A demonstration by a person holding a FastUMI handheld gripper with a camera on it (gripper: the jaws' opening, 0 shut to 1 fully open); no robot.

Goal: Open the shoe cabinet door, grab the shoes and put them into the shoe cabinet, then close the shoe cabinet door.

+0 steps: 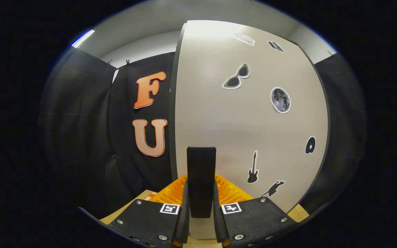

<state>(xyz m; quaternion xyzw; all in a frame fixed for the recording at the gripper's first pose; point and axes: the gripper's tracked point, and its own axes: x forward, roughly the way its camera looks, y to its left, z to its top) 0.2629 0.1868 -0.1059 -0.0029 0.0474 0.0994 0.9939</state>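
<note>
One pale grey, matte-finished shoe cabinet door [219, 113] with a dark edge is seen swung out toward the camera, its face turned rightward and taking up most of the scene. Black booth cloth [81, 131] is hung behind the door on both sides, with a white wall [150, 44] visible above it. Several black-and-white stickers are stuck on the door's face: a pair of sunglasses [236, 77] high up, a round moon [280, 100] to the right of them, a guitar [252, 167] low down, and smaller shapes near the door's top and right edge. A tall black rectangular handle [201, 179] is fixed near the door's lower left edge. The hand-held gripper [201, 220] is clenched on this handle, with both fingers pressed against its sides. A ribbed orange part [171, 193] is seen just behind the fingers, at the foot of the door. A light wooden surface [115, 214] is glimpsed beneath the gripper. No shoes can be made out.
</note>
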